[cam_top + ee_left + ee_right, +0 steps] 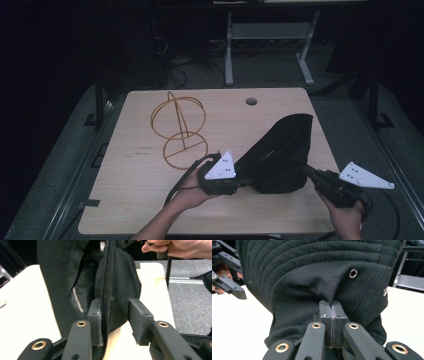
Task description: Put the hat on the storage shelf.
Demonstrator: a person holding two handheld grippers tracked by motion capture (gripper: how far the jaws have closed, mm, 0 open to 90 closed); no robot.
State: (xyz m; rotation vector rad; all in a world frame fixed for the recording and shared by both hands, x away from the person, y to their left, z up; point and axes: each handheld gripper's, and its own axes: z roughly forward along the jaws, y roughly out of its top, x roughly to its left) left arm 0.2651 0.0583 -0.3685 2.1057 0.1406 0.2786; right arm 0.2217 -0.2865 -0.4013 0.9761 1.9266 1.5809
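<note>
A black fabric hat (285,150) stands bunched up on the wooden table (140,200), right of centre. My right gripper (304,170) comes in from the right and is shut on a pinch of the hat's crown (312,277), the pads of that right gripper (332,307) pressed together on the cloth. My left gripper (245,181) sits at the hat's near left side. Its jaws stand apart around the hanging brim (112,277); the cloth lies against one pad (96,315), and the other pad is clear of it, so the left gripper (115,315) is open.
A gold wire stand (179,130) made of hoops rests on the table's left half. A round cable hole (251,101) is near the far edge. A second desk's metal legs (229,55) stand on the floor beyond.
</note>
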